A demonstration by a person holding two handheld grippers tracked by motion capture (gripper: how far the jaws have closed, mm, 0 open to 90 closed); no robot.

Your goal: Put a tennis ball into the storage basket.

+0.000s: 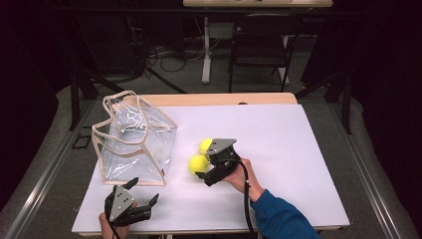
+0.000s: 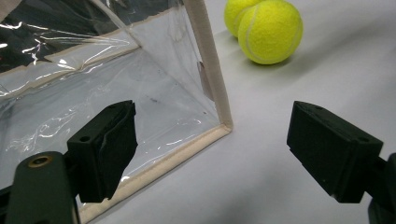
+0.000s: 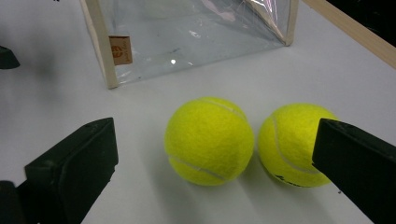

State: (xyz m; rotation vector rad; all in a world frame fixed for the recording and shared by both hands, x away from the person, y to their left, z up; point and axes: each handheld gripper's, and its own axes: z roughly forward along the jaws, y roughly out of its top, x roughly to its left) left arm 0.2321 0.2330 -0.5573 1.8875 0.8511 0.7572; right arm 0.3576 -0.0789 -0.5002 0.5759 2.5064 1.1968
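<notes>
A clear plastic tote bag with beige trim and handles stands upright on the left of the white table. Two yellow tennis balls lie side by side just right of it: a nearer ball and a farther ball. My right gripper is open, held low at the balls; in the right gripper view the nearer ball sits between its jaws and the second ball lies against the right jaw. My left gripper is open at the bag's front corner, holding nothing. The balls lie beyond it.
The table's wooden back edge shows behind the white top. A dark chair and cables on the floor lie beyond the table. Bare white surface stretches to the right of the balls and along the front edge.
</notes>
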